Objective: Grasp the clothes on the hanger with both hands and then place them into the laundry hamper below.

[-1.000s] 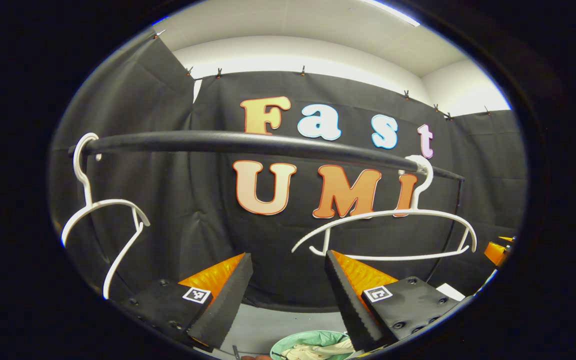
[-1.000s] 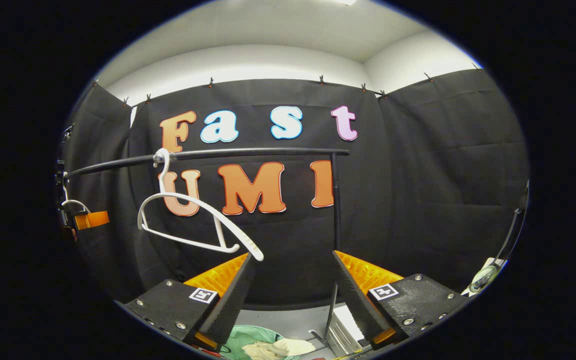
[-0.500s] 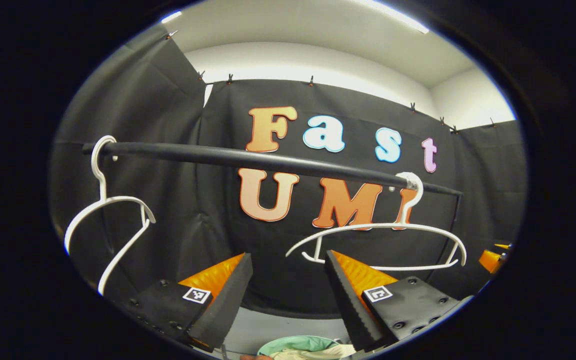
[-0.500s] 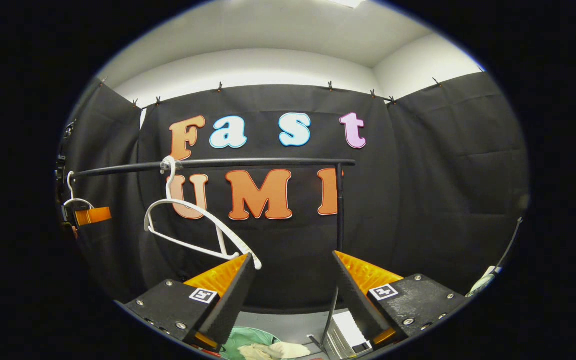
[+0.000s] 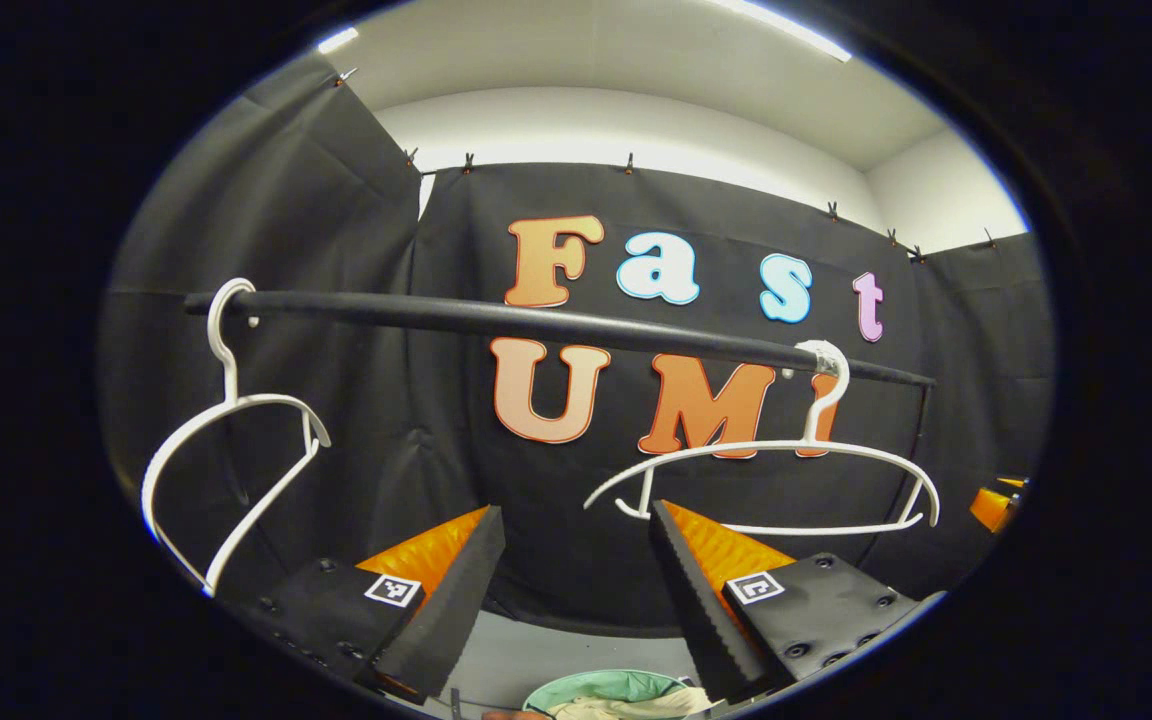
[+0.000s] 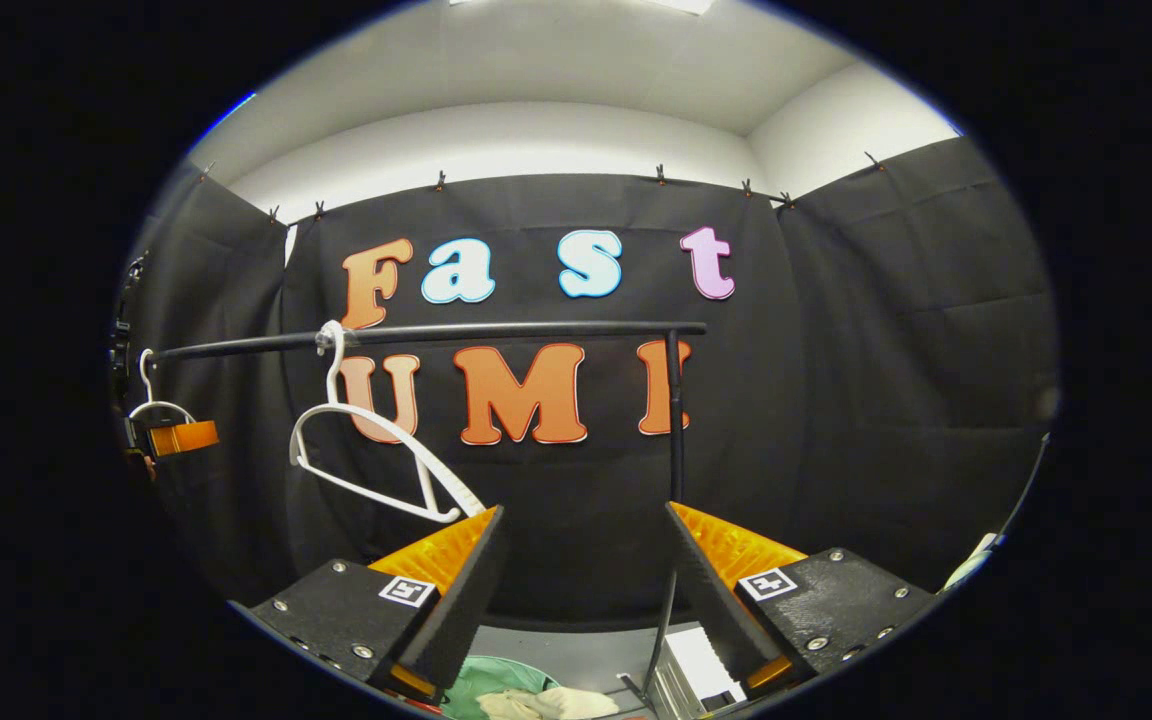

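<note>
Two bare white hangers hang from a black rail [image 5: 536, 322]: one hanger [image 5: 236, 440] at the left end, the other hanger [image 5: 766, 480] toward the right. In the right gripper view the rail [image 6: 496, 330] carries the nearer hanger [image 6: 376, 450]. A green hamper [image 5: 616, 692] with pale clothes [image 5: 636, 706] inside lies below, at the bottom edge; the hamper [image 6: 481, 680] and clothes [image 6: 536, 703] also appear in the right gripper view. My left gripper [image 5: 576, 590] is open and holds nothing. My right gripper [image 6: 581, 590] is open too, fingers apart before the rail.
The rail's upright post [image 6: 674, 470] stands just behind my right gripper. The other gripper [image 6: 171, 437] shows at the far left of the right gripper view. A white box-like object [image 6: 696, 670] sits on the grey floor by the post's foot.
Both views have shifted so the rail and hangers sit slightly lower in frame. The right hanger keeps swinging a little. Both grippers stay open and empty.
</note>
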Action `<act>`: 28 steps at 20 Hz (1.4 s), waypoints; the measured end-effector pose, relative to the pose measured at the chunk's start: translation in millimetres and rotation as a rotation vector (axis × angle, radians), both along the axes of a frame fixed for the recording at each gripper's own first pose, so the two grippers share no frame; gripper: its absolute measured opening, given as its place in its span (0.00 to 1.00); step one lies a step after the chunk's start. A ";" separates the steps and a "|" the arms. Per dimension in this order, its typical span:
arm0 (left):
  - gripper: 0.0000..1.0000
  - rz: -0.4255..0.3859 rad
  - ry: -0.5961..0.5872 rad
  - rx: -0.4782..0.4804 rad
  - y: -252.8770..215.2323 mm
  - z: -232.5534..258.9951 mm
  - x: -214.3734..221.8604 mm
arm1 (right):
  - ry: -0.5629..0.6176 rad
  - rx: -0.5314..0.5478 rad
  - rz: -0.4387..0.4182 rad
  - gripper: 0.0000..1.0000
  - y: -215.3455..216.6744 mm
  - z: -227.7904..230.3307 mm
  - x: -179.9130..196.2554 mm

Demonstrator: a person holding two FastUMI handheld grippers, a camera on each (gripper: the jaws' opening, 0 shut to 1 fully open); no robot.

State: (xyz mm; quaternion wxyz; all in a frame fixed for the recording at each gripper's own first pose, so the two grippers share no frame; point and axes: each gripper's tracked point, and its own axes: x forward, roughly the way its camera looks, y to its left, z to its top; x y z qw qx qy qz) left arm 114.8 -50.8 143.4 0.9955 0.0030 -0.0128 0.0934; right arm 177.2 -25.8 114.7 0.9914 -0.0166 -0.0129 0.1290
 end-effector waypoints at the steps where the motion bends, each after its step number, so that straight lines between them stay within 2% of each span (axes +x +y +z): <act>1: 0.95 0.009 -0.006 0.001 2.3 1.8 -0.9 | 0.001 -0.003 -0.004 0.95 0.5 -0.1 0.9; 9: 0.97 0.051 -0.042 0.014 10.2 16.4 -12.8 | 0.034 0.010 0.030 0.95 15.4 -13.9 7.1; 10: 0.94 0.053 -0.058 0.017 11.4 18.9 -14.0 | 0.031 0.012 0.032 1.00 18.2 -14.4 5.9; 11: 0.94 0.060 -0.061 0.016 12.8 19.3 -14.6 | 0.028 0.009 0.026 1.00 17.6 -14.6 6.9; 12: 0.94 0.058 -0.053 0.021 13.2 16.6 -15.2 | 0.027 -0.003 0.030 0.95 20.0 -15.1 6.8; 14: 0.97 0.071 -0.048 0.018 17.8 16.4 -16.7 | 0.015 -0.014 0.043 0.95 25.3 -9.2 4.5; 15: 0.97 0.069 -0.054 0.001 17.9 18.2 -15.3 | 0.000 -0.014 0.043 0.95 25.7 -1.5 4.3; 16: 0.96 0.053 -0.057 -0.015 14.3 17.9 -15.5 | -0.011 -0.015 0.039 1.00 25.7 3.3 3.3; 17: 0.94 0.046 -0.068 -0.025 13.3 19.3 -16.2 | -0.018 -0.015 0.045 0.95 27.2 5.5 3.3; 19: 0.94 0.031 -0.095 -0.030 12.3 23.9 -19.8 | -0.015 -0.010 0.048 0.95 30.9 4.8 0.1; 20: 0.97 0.029 -0.093 -0.027 12.8 22.5 -22.2 | -0.012 -0.016 0.046 0.95 31.5 2.4 -1.6; 23: 0.95 0.053 -0.054 -0.023 21.4 13.0 -24.1 | -0.009 -0.026 0.013 0.95 28.7 -5.2 -2.4; 25: 0.97 0.023 -0.064 -0.039 21.2 14.2 -23.6 | -0.001 -0.003 -0.010 0.96 29.3 -9.9 -8.9; 26: 0.95 0.008 -0.069 -0.036 24.7 16.3 -22.4 | -0.005 -0.001 -0.034 0.98 24.8 -10.4 -13.0; 28: 0.94 -0.026 -0.051 -0.027 25.2 13.6 -19.1 | -0.014 -0.020 -0.090 0.95 15.2 -10.8 -23.0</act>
